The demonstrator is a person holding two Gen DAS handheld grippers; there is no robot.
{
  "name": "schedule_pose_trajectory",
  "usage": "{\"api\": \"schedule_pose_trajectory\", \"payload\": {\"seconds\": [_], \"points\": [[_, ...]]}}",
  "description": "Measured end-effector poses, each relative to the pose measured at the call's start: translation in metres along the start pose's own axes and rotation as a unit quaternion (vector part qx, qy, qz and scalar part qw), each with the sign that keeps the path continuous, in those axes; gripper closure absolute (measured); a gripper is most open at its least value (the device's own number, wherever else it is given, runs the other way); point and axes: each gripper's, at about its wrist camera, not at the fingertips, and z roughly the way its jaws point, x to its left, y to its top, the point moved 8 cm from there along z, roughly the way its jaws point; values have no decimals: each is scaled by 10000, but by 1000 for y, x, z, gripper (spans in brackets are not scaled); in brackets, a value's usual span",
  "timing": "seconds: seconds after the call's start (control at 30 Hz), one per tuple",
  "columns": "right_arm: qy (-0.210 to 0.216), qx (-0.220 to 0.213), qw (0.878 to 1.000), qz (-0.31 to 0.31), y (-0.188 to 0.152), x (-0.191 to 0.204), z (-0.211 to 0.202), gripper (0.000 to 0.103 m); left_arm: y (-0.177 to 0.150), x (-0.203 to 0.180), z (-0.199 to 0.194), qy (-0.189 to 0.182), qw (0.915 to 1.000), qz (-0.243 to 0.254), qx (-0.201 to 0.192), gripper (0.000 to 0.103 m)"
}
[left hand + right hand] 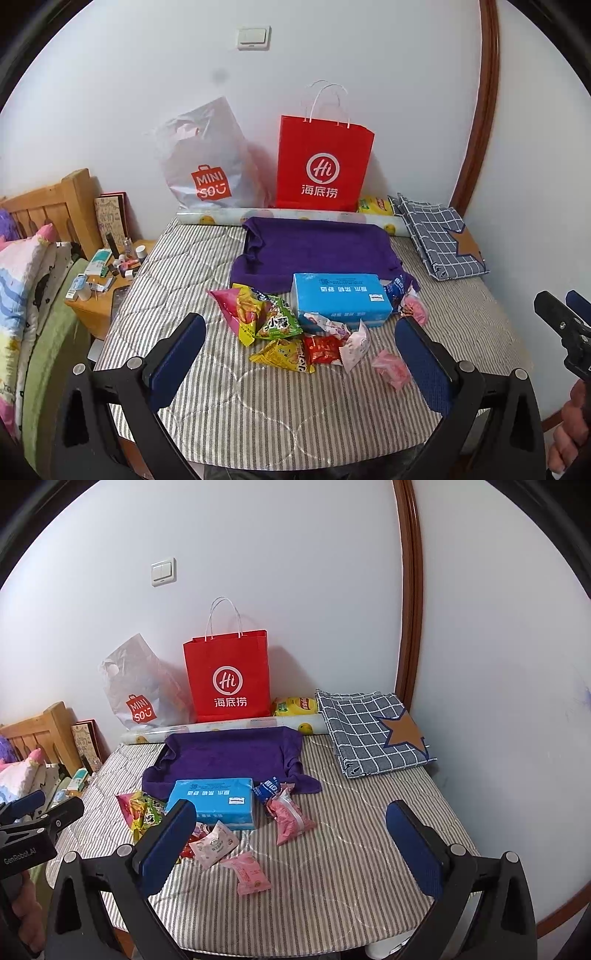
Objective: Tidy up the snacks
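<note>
Several snack packets lie in a heap on the striped mattress [258,398]: a green one [277,321], a yellow one [282,355], a red one [322,349] and pink ones [392,368] [290,818]. A blue tissue box [341,301] [214,803] sits behind them on a purple cloth [317,247] [229,755]. My left gripper [301,354] is open and empty above the near side of the heap. My right gripper [291,842] is open and empty, to the right of the heap.
A red paper bag [323,164] [229,675] and a white Miniso plastic bag [207,158] stand against the wall. A folded checked cloth [373,731] lies at the back right. A cluttered wooden nightstand [107,280] and a bed headboard are at the left.
</note>
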Motion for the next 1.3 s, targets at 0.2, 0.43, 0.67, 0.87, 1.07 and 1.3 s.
{"api": "schedule_pose_trajectory", "payload": {"seconds": [0.2,0.43,0.67,0.87,1.07,1.3], "points": [[13,-2,10000,1,0,0,0,0,1,0,0,55,10000,10,-26,1],[49,-39,10000,-11,2,2,-4,0,1,1,1,29,10000,-25,-24,1],[86,-65,9999,17,4,4,-4,0,1,2,1,5,10000,-50,-41,1],[70,-77,9999,27,2,5,-5,0,-1,1,2,-4,10000,-34,-22,1],[81,-126,9999,-4,3,7,-8,0,1,4,3,6,10000,-53,-16,1],[109,-145,9998,5,4,10,-9,0,3,4,1,7,10000,-38,-47,1]]}}
